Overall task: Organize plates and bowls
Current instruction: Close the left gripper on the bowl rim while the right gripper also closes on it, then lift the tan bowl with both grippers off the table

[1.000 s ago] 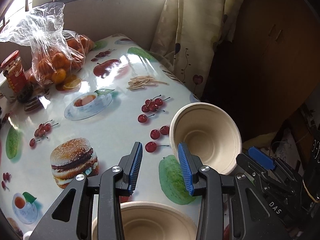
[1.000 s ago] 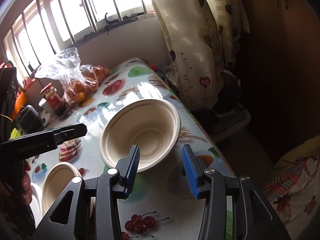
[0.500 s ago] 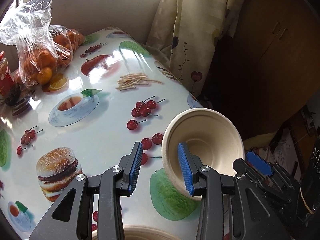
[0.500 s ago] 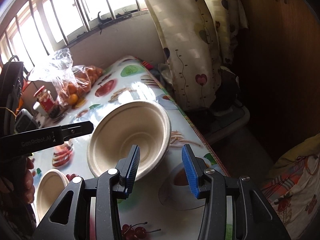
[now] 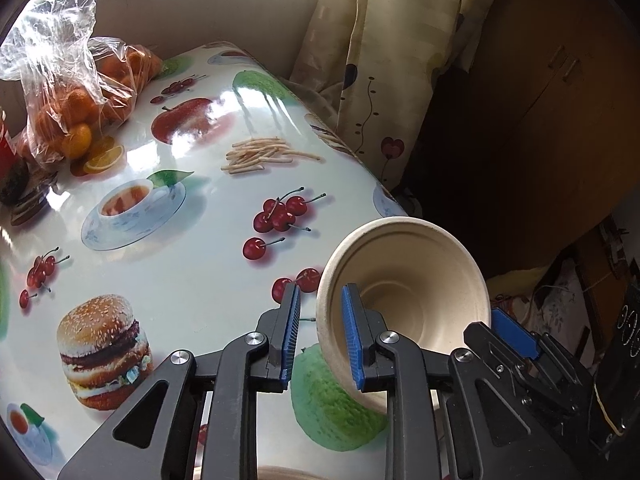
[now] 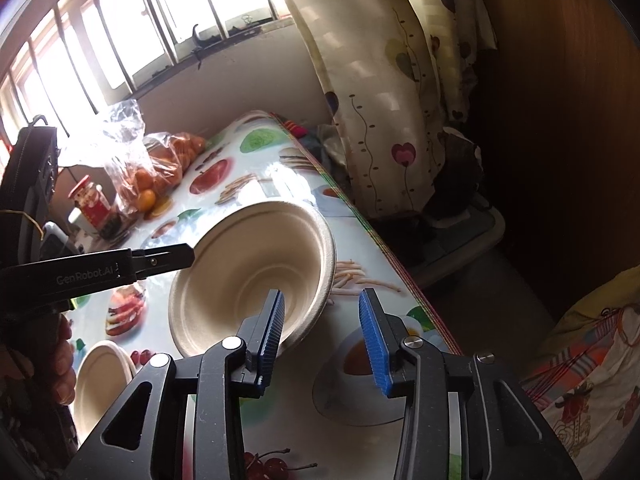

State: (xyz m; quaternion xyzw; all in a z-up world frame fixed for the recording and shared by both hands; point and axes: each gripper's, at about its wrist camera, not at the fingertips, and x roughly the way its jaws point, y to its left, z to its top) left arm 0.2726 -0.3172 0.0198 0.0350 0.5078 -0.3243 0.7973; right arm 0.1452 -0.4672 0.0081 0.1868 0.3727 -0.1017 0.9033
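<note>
Tilted bowl (image 5: 416,280) (image 6: 248,272) by the right edge of the counter (image 5: 192,280) (image 6: 352,224), mouth turned toward both cameras, lower side down over a green fruit print. Cannot tell whether resting on the cloth or lifted just clear of it.

Left gripper (image 5: 320,340) (image 6: 176,258) astride the bowl's left rim: one of the fingers (image 5: 352,340) inside the bowl, the other outside. Narrow gap, not yet clamped, with a sliver of counter showing between the outer pad and the bowl wall. In the right wrist view, reaching in from the left with its tip at the rim.

Right gripper (image 6: 322,340) (image 5: 500,332) spread wide and gripping nothing. Left finger in front of the bowl's near rim, right finger well apart from it, over a printed saucer. In the left wrist view, low beside the bowl's right side.

Second bowl (image 6: 100,392) (image 5: 280,474) upright on the counter, near the front edge, left of the tilted one, and only partly in frame.

Toward the far left corner, a clear bag of oranges (image 5: 80,112) (image 6: 160,168), with a red-lidded jar (image 6: 92,204) just beside it. Curtain (image 5: 380,60) (image 6: 380,80) hanging past the far right corner.
</note>
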